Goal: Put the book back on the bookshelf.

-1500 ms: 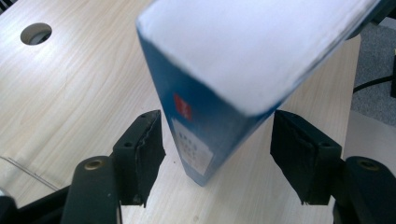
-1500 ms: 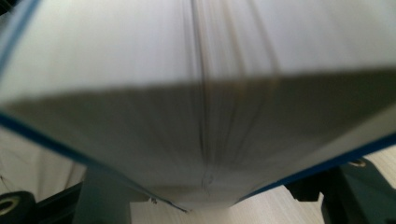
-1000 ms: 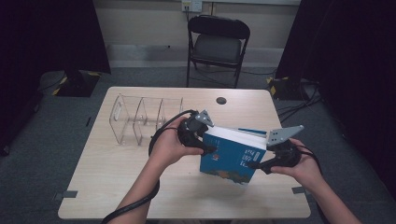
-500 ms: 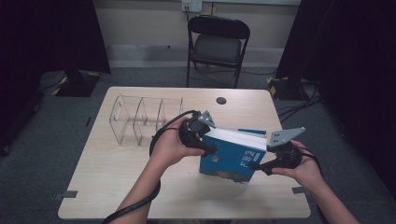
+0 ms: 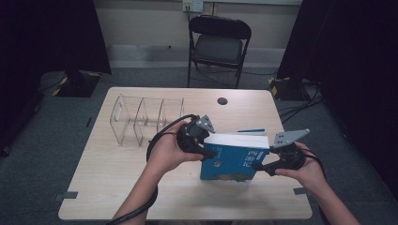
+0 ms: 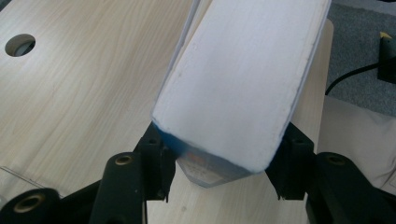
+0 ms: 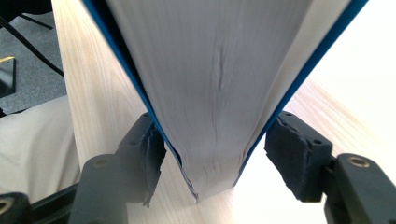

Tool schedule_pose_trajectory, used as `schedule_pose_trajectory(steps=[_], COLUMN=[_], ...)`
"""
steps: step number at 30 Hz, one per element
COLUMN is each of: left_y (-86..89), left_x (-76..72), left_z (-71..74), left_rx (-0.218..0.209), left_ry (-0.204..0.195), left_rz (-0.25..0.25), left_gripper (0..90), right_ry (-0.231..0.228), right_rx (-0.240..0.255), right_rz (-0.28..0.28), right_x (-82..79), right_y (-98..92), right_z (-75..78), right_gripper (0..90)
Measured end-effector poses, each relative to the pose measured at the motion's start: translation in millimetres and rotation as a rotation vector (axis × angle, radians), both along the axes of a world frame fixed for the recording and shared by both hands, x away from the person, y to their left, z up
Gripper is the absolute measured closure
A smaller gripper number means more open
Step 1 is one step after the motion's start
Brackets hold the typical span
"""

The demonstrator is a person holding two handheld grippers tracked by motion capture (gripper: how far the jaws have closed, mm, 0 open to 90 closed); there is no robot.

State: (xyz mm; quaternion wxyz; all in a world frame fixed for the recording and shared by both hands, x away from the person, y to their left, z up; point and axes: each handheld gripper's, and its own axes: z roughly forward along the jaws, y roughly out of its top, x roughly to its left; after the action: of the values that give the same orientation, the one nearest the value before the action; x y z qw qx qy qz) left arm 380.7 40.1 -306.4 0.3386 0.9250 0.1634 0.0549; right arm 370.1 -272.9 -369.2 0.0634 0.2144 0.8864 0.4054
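A thick blue book [image 5: 234,159] stands on its edge on the wooden table [image 5: 117,187], white pages facing up, between two hands. My left gripper [image 5: 209,152] holds its left end. In the left gripper view its jaws have just been closing, and both pads now press the book [image 6: 238,79] from either side, so the left gripper [image 6: 222,158] is shut on it. My right gripper [image 5: 257,165] grips the right end. In the right gripper view the page block [image 7: 219,70] and blue covers sit between the pads of the right gripper [image 7: 217,154].
A clear plastic divider rack [image 5: 141,119] stands at the back left of the table. A thin blue-edged thing [image 5: 251,131] lies just behind the book. A round cable hole [image 5: 222,101] is near the far edge. A black folding chair [image 5: 218,47] stands beyond the table.
The left gripper's jaws have drawn in on the book's left end. Both hands and the book stay almost where they were.
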Motion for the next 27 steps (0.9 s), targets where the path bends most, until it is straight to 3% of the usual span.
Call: schedule_pose_trajectory(steps=[16, 23, 27], left_y=[-15.9, -16.0, -14.2], left_x=[12.0, 7.5, 0.8], left_z=[5.0, 7.5, 7.3], left_rx=[0.085, 0.098, 0.077], left_ry=[0.015, 0.04, 0.053], left_rz=[-0.052, -0.038, -0.024], left_gripper=[47.8, 52.2, 57.3], right_ry=[0.021, 0.022, 0.02], right_rx=[0.003, 0.009, 0.014], right_rz=[-0.003, -0.017, -0.027], right_x=[1.7, 4.5, 7.2], right_y=[-2.2, -6.3, -8.3], right_z=[-14.9, -17.1, -15.4], right_gripper=[37.8, 37.9, 37.9])
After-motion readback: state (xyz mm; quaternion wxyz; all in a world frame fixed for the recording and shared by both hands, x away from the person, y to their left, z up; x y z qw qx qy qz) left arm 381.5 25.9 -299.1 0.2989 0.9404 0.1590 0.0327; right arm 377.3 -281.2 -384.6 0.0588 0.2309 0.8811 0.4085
